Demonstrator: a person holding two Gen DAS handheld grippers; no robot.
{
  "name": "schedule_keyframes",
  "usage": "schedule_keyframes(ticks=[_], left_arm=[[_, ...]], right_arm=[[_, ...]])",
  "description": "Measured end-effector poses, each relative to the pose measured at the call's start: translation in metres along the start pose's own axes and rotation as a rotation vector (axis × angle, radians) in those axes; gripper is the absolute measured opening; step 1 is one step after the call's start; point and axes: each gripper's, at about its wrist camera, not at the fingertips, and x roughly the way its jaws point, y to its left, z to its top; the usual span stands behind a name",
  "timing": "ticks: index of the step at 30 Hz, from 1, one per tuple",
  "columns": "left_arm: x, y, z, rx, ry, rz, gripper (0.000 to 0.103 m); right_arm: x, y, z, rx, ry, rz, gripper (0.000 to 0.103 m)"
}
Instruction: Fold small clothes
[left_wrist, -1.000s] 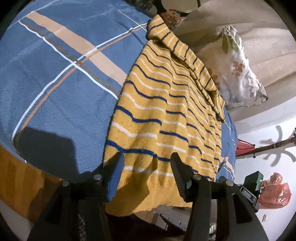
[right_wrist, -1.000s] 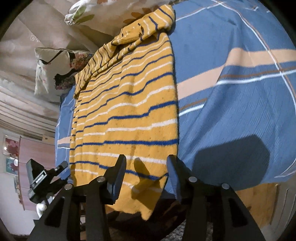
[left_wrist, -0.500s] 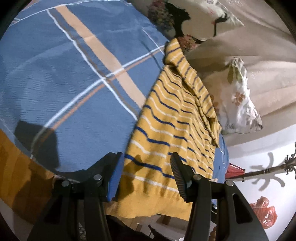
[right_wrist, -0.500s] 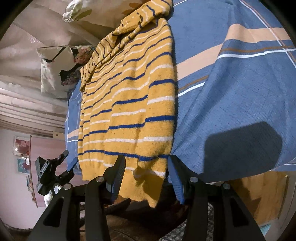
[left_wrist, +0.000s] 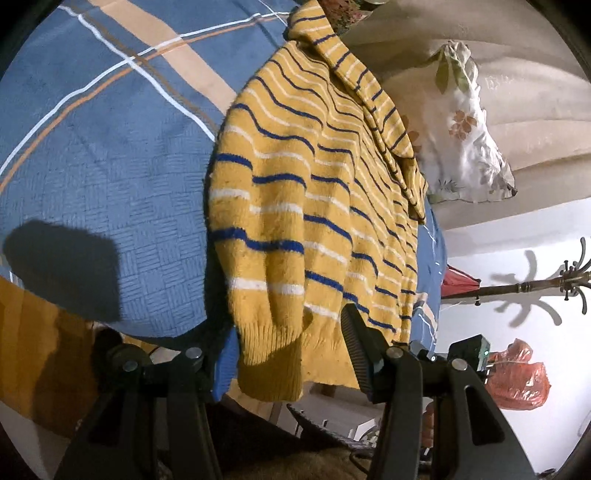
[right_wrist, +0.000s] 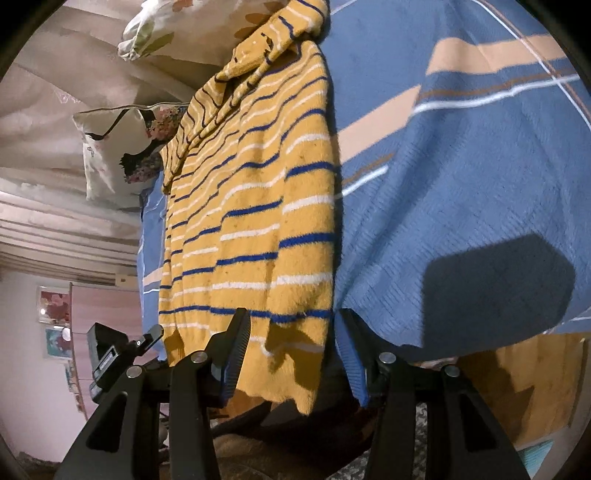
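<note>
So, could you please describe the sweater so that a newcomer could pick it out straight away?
Start from the bed's blue plaid cover. The sweater lies along it toward the floral pillows, its ribbed hem hanging over the near edge. It is the only knitted piece there, mustard yellow with thin navy and white stripes.
</note>
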Motion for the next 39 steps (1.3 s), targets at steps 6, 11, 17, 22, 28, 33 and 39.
schedule_keyframes(ticks=[6, 11, 17, 22, 28, 33, 39], left_arm=[[0.004, -0.001, -0.001, 0.014, 0.027, -0.013, 0.052], [0.008, -0.003, 0.001, 0.026, 0.046, 0.015, 0.013], [-0.018, -0.007, 0.007, 0.012, -0.019, 0.029, 0.012], [-0.051, -0.015, -0.004, 0.025, -0.053, 0.025, 0.012], [-0.065, -0.022, -0.026, 0.02, -0.059, 0.035, 0.012], [-0.066, -0.03, -0.017, 0.038, -0.091, 0.063, 0.012], [-0.069, -0.07, 0.018, 0.127, -0.161, 0.082, 0.012]], right_arm=[[0.004, -0.003, -0.005, -0.023, 0.057, 0.002, 0.052], [0.03, 0.01, -0.018, -0.078, 0.16, 0.002, 0.052], [0.026, 0.042, -0.022, -0.229, 0.168, -0.013, 0.006], [0.002, 0.056, -0.038, -0.337, 0.21, -0.008, 0.005], [-0.023, 0.055, -0.056, -0.366, 0.25, 0.029, 0.005], [-0.026, 0.05, -0.034, -0.322, 0.187, 0.074, 0.005], [-0.036, 0.084, 0.01, -0.345, 0.068, 0.144, 0.005]])
